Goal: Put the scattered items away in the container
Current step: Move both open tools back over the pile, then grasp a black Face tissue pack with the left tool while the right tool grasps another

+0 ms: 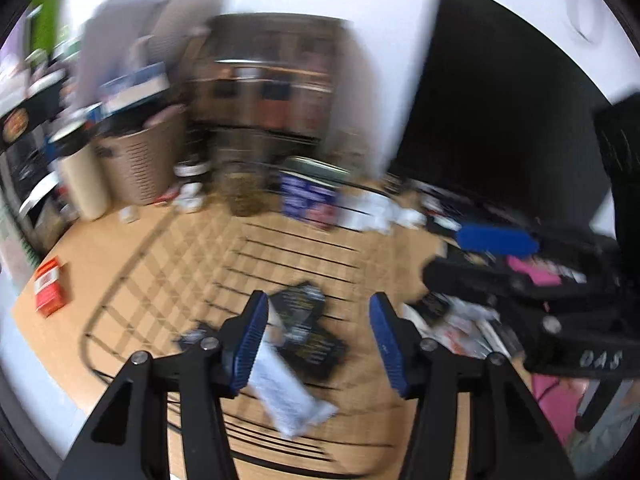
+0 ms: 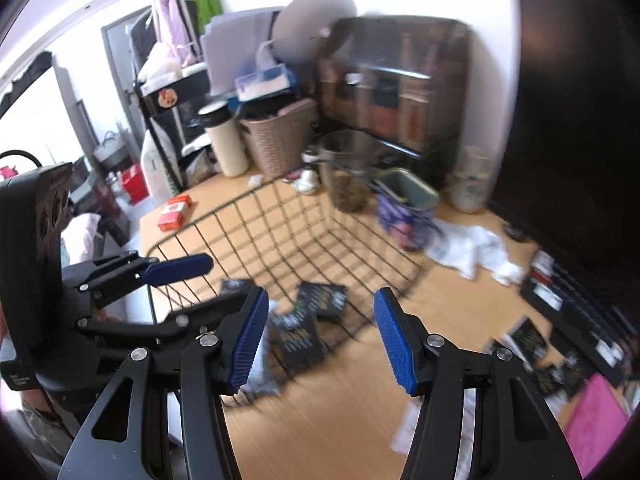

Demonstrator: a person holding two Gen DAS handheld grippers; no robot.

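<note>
Wire basket sits mid-table, dark packets lying inside it near the front, a pale packet in there too, closest to the left wrist camera. Left of the basket, a small box on the table. Behind it, a jar and a tin. Right of it, crumpled wrapping; more packets farther right.

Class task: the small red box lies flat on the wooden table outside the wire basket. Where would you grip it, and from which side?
Grip the red box across its two long edges, descending from above: it lies flat with clear table around it.
</note>
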